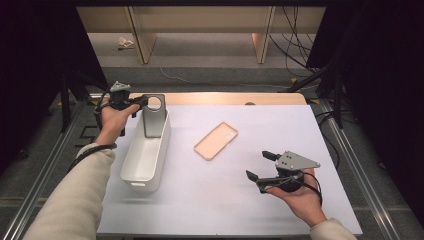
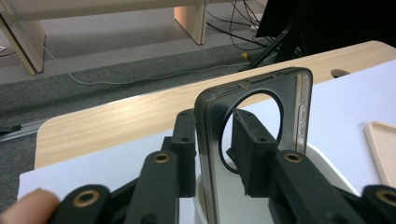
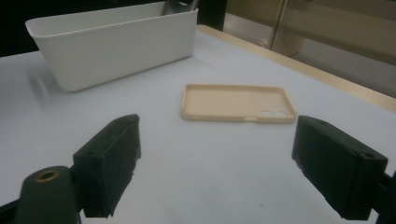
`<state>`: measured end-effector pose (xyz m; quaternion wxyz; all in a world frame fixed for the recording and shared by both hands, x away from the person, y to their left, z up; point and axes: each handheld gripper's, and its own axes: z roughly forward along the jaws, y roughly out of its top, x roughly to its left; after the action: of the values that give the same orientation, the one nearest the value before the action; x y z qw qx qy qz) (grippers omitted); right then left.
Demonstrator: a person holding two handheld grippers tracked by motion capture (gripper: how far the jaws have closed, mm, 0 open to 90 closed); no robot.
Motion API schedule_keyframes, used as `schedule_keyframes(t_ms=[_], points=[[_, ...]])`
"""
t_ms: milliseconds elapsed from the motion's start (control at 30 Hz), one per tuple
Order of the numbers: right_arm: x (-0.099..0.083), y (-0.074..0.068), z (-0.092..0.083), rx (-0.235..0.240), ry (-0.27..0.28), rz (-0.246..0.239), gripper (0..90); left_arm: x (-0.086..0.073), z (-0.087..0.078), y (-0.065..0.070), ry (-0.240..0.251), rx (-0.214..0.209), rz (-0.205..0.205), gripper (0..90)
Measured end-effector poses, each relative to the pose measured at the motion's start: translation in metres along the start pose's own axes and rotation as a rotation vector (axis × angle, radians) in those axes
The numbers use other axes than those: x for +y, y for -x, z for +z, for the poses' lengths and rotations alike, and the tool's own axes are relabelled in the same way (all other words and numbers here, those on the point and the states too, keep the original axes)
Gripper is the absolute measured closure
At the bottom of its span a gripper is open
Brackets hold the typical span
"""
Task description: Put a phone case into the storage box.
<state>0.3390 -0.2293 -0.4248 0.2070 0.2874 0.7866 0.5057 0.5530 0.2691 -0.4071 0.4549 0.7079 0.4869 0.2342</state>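
Left gripper [image 1: 141,103] fingers are loose around the dark phone case [image 1: 154,117] standing in the far end of the white bin [image 1: 142,160]; it could topple out. Right gripper [image 1: 264,167] fingers are spread wide, empty.

The left tool [image 1: 131,103] is matt black, with brass-ringed screw holes along its blocky arms and squared pads [image 2: 250,154]; a black cable runs from it along the forearm; the right tool [image 1: 260,165] is black too, topped by a grey three-cornered plate with small dark dots, a cable looping beneath it; its pads [image 3: 109,165] are thick, chamfered blocks; both arms wear cream knitted sleeves [image 1: 75,200].
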Motion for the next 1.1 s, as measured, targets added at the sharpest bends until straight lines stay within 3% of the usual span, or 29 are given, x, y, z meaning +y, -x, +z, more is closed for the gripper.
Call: schedule_keyframes(t_ms=[467, 867, 1000, 1100], points=[[0.0, 0.0, 0.0, 0.0, 0.004, -0.002, 16.5, -0.001, 0.002, 0.0, -0.027, -0.003, -0.024, 54.0], [0.0, 0.0, 0.001, 0.0, -0.003, -0.003, 16.4, 0.003, -0.003, -0.001, -0.042, 0.036, -0.074, 22.4], [0.0, -0.001, 0.001, 0.0, -0.001, -0.004, 16.4, 0.004, -0.007, 0.0, -0.044, 0.042, -0.075, 16.0], [0.0, -0.001, 0.001, -0.001, -0.002, -0.005, 16.4, 0.005, -0.012, 0.003, -0.044, 0.044, -0.05, 14.4]])
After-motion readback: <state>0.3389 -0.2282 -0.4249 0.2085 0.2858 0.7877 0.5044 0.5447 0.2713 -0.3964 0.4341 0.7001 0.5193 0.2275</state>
